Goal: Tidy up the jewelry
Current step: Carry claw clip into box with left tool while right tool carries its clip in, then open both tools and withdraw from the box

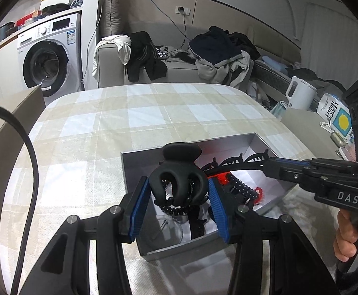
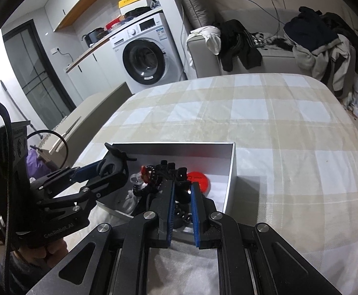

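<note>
Left wrist: box (image 1: 139, 169) holds hair clips (black claw clip (image 1: 179, 179) gripped).

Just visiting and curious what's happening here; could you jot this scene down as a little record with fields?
Setting: checked table
Container: open grey box of hair accessories
Left tool: shut on black claw clip, above the box
Right tool: in the box, fingers either side of a black piece; grip unclear
Also inside: red disc, coil ties
</note>
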